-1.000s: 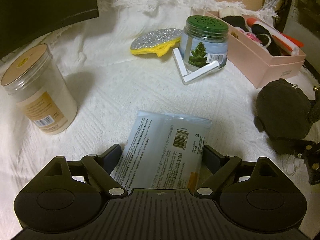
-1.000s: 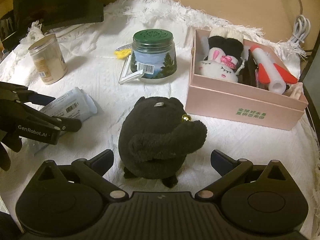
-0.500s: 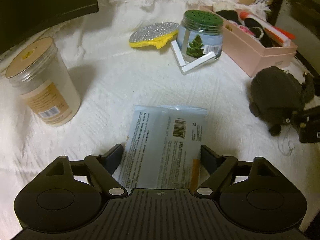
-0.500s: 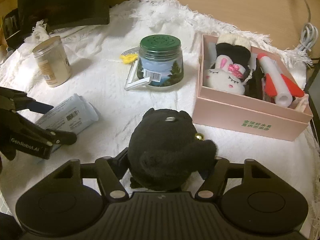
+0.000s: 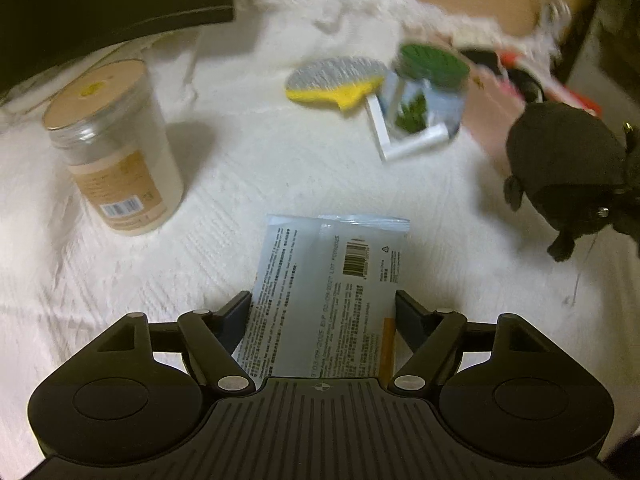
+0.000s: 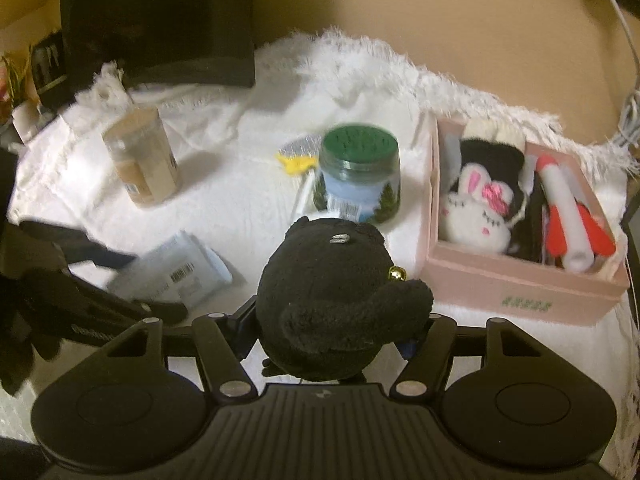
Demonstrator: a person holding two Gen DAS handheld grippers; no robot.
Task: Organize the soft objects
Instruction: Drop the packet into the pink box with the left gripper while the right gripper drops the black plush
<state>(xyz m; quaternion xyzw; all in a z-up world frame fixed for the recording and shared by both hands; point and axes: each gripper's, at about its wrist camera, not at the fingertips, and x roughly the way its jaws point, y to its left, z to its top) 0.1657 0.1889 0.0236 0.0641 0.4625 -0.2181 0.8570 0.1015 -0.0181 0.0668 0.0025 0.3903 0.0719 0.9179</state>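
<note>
Lifted now, the black plush cat sits squeezed in the right gripper fingers above the white fringed cloth — pink box beside; left gripper fingers clasp a wipes pack.

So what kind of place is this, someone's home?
Probably a home desk or table: a fringed white cloth covers it, a pink box holds plush toys, and a dark monitor-like screen stands behind.
</note>
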